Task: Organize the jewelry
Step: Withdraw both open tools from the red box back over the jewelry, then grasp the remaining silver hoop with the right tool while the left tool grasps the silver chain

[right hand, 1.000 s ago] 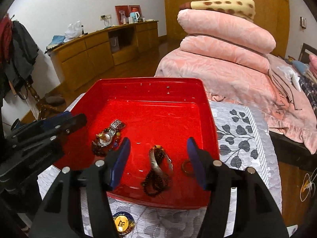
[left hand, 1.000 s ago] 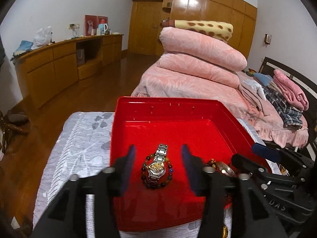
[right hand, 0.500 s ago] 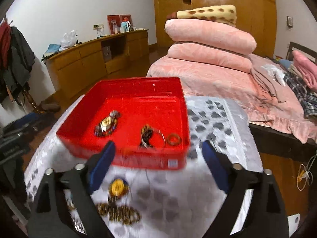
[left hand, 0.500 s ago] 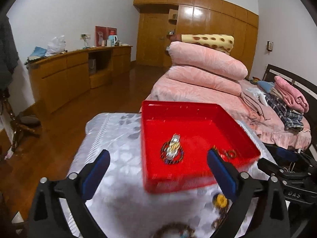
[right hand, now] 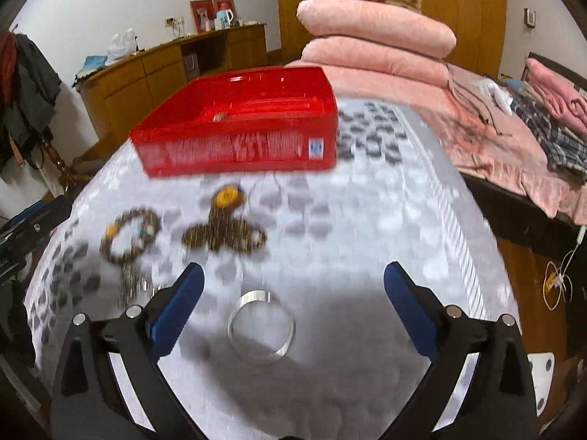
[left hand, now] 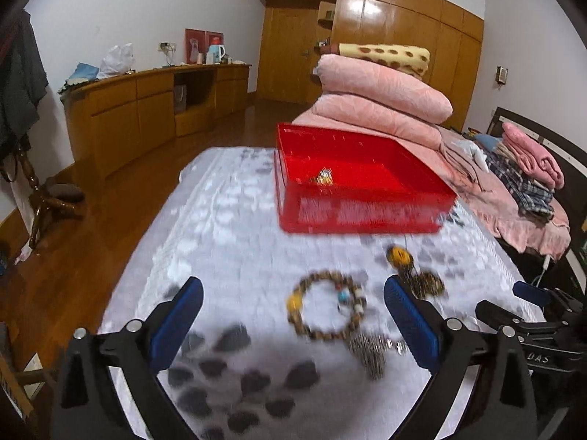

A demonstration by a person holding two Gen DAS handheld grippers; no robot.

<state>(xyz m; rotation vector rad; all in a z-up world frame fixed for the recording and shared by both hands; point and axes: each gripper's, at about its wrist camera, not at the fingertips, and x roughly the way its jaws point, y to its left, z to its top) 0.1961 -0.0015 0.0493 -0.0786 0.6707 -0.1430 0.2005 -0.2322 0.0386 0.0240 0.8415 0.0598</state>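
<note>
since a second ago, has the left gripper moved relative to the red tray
Yes. The left gripper has pulled back from the red tray; it now sits over the beaded bracelet on the cloth, jaws open wider.

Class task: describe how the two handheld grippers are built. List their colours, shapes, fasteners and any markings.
The left gripper and the right gripper share one design: black angular plastic linkage arms, silver round pivot bolts, and blue pads lining flat fingers. White lettering, apparently "DAS", marks the right gripper's body in the left wrist view. No cables or sleeves show.
</note>
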